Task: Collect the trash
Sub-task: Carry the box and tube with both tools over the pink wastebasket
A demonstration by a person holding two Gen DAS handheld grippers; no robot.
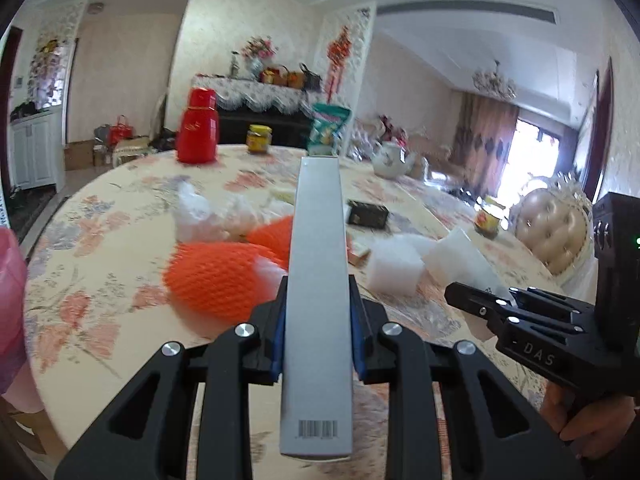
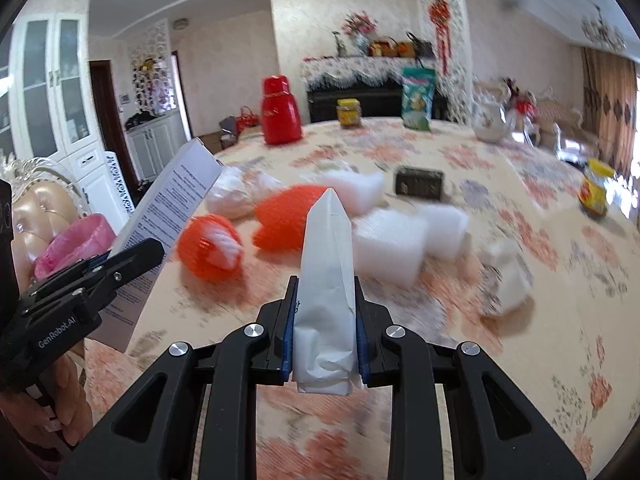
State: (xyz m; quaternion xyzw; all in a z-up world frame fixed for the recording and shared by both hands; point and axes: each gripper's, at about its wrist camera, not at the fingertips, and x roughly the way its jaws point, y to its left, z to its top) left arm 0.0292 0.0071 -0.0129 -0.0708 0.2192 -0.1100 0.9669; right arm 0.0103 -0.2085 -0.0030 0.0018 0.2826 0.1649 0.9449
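My left gripper (image 1: pixel 318 336) is shut on a long grey cardboard box (image 1: pixel 318 264) that points forward over the table; the box also shows in the right wrist view (image 2: pixel 168 216). My right gripper (image 2: pixel 325 336) is shut on a white paper packet (image 2: pixel 326 280), held above the table; the right gripper also shows in the left wrist view (image 1: pixel 496 300). Orange foam nets (image 1: pixel 216 276) (image 2: pixel 284 216), white foam blocks (image 1: pixel 394 268) (image 2: pixel 390 246) and crumpled white wrapping (image 1: pixel 204 216) lie on the floral table (image 1: pixel 100 248). A bin with a pink bag (image 2: pixel 76 240) stands at the table's left.
A red jug (image 1: pixel 198 126), yellow-lidded jars (image 1: pixel 259 139) (image 2: pixel 596 192), a green snack bag (image 1: pixel 326 128), a teapot (image 1: pixel 390 162) and a dark small box (image 1: pixel 367 213) stand farther back. A padded chair (image 1: pixel 552 232) is at the right edge.
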